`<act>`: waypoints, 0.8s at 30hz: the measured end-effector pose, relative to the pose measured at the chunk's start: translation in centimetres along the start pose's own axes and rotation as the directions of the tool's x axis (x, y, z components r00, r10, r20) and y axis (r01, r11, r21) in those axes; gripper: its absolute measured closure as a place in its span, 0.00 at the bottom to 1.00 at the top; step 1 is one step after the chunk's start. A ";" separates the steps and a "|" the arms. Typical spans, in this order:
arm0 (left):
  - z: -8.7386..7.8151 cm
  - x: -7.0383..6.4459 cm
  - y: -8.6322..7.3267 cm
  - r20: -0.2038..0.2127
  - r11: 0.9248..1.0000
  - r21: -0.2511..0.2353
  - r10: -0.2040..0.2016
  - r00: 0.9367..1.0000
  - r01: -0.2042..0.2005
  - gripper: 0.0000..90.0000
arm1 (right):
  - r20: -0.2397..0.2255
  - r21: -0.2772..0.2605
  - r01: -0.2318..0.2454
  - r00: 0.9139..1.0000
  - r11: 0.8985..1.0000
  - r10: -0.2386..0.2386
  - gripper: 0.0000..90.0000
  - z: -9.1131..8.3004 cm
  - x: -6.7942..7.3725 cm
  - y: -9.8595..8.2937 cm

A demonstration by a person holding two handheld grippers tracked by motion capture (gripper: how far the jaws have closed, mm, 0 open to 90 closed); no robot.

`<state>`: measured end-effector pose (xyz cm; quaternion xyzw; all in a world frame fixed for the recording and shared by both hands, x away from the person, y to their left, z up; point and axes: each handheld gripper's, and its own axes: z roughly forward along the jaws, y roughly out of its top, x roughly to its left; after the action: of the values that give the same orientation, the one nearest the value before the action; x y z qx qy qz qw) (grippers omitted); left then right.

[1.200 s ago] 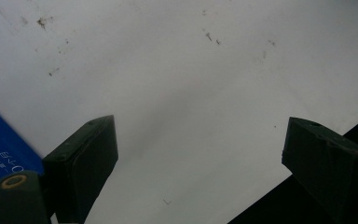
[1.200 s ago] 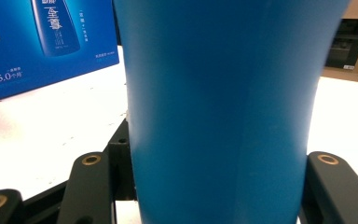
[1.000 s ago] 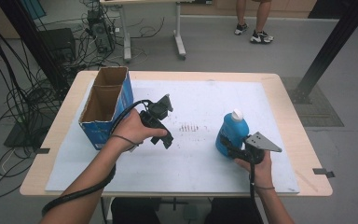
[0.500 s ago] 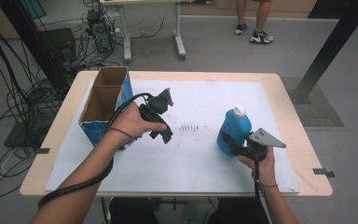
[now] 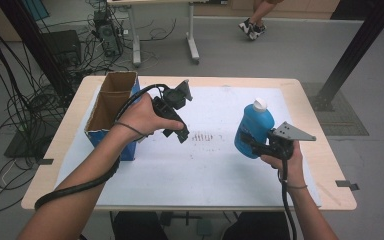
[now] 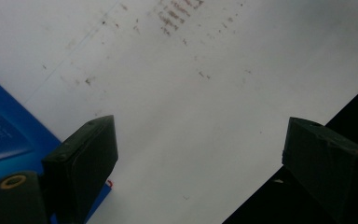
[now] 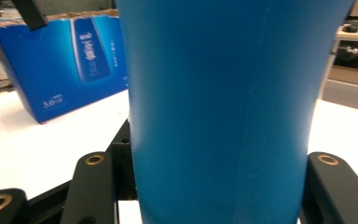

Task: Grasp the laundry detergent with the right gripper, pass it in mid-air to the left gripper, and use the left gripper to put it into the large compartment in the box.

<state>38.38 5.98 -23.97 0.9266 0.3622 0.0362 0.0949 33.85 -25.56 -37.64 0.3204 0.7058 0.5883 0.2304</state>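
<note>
We see one blue bottle (image 5: 252, 129) with a white cap, well to the right of the carton, clamped upright in our right gripper (image 5: 256, 145). One open blue cardboard carton (image 5: 111, 109) stands on the white mat (image 5: 200, 165). Just right of the carton, our left gripper (image 5: 176, 117) hangs with jaws apart, nothing between them.

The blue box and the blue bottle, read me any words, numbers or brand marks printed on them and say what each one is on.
"5.0", then blurred small characters: low on the side of the blue box, right gripper view.
White characters on the box's darker vertical panel: too blurred to read.
Faint print on the box in the left gripper view: unreadable.
Blue bottle, held in the right gripper: no text shows.
</note>
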 end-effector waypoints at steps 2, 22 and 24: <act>-0.5 -0.1 0.1 -0.002 1.000 -0.004 0.016 1.000 -0.016 0.12 | -0.026 0.009 -0.001 1.000 1.000 0.002 0.49 0.0 -0.2 0.8; -4.7 -0.7 0.8 0.066 0.988 -0.051 0.152 0.986 -0.149 0.12 | -0.264 0.047 0.057 0.964 0.997 -0.043 0.49 0.3 -1.0 4.9; -4.9 -0.9 0.9 0.069 0.986 -0.054 0.160 0.985 -0.156 0.12 | -0.287 0.049 0.056 0.957 0.997 -0.040 0.49 0.3 -1.1 5.0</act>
<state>37.66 5.50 -18.99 0.9505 0.2829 0.0185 0.1274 35.74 -25.59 -32.88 0.2213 0.7555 0.6025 0.1311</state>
